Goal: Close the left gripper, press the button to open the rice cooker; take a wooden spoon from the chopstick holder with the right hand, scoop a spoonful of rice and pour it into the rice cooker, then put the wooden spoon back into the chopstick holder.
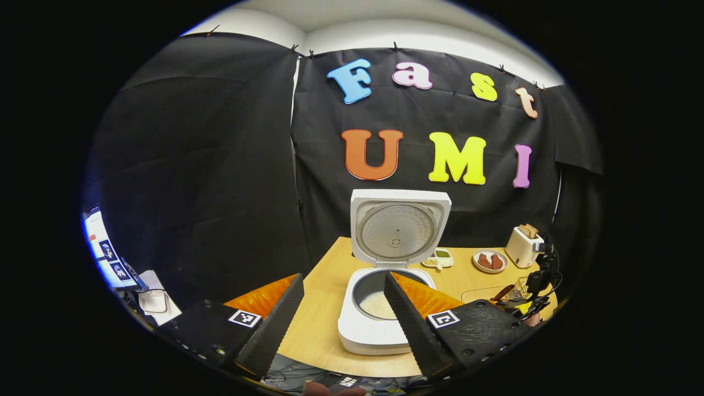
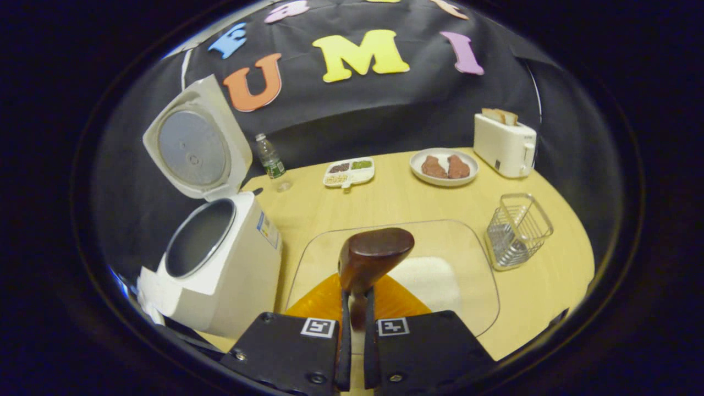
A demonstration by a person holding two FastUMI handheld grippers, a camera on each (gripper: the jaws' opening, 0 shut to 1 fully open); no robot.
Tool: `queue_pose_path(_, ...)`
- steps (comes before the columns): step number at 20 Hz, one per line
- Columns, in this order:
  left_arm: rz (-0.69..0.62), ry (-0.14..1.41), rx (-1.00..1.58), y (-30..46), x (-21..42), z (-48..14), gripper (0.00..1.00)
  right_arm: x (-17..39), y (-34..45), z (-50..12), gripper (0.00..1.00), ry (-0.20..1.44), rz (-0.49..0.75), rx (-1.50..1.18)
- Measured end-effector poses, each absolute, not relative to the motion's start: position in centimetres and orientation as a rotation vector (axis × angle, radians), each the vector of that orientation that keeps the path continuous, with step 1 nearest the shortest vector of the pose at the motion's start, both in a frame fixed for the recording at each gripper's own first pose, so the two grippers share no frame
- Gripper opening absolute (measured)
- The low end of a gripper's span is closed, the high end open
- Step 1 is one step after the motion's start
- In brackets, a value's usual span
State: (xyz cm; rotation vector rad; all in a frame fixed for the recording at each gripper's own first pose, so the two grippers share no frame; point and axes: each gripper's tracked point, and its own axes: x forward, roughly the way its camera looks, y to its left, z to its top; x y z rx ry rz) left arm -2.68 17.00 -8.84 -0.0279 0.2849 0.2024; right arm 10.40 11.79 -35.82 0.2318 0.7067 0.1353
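Pinching the spoon (image 2: 369, 258) handle, right gripper (image 2: 356, 324) hangs over the tray (image 2: 473, 286) of rice. Left gripper (image 1: 344, 308) spread before the open cooker (image 1: 393, 275).

No wording reads clearly here. The white rice cooker (image 2: 220, 275) carries a small side sticker (image 2: 268, 230), too blurred to make out, and the clear plastic water bottle (image 2: 270, 159) wears a green label, unreadable.

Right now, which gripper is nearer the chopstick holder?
Right. The right gripper, shut on the wooden spoon, sits beside the chopstick holder; the left gripper faces the rice cooker.
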Motion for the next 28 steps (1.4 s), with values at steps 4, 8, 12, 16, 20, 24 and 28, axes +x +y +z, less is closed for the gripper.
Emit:
queue_pose_path(4, 0.207, 0.279, -0.029, 16.1, -2.8, -8.7, 0.94, 10.5, 11.9, -35.5, 0.15, 0.762, 0.142, 0.416)
queue_pose_path(8, 0.201, 0.267, -0.033, 14.6, -2.5, -8.4, 0.94, 10.5, 10.7, -35.0, 0.14, 0.79, 0.139, 0.545)
queue_pose_path(12, 0.194, 0.259, -0.039, 12.7, -1.8, -8.2, 0.95, 10.6, 8.5, -34.2, 0.14, 0.781, 0.134, 0.589)
queue_pose_path(16, 0.178, 0.244, -0.035, 10.5, -1.2, -8.0, 0.95, 11.0, 5.7, -32.3, 0.14, 0.754, 0.127, 0.661)
queue_pose_path(20, 0.153, 0.233, -0.035, 8.4, -0.3, -7.8, 0.95, 11.3, 2.8, -30.2, 0.14, 0.72, 0.115, 0.752)
queue_pose_path(24, 0.128, 0.216, -0.038, 7.3, 0.8, -7.5, 0.95, 11.3, 1.3, -26.7, 0.15, 0.669, 0.14, 0.899)
queue_pose_path(28, 0.121, 0.197, -0.048, 7.5, 1.4, -7.2, 0.95, 11.5, 2.1, -22.3, 0.14, 0.61, 0.192, 0.967)
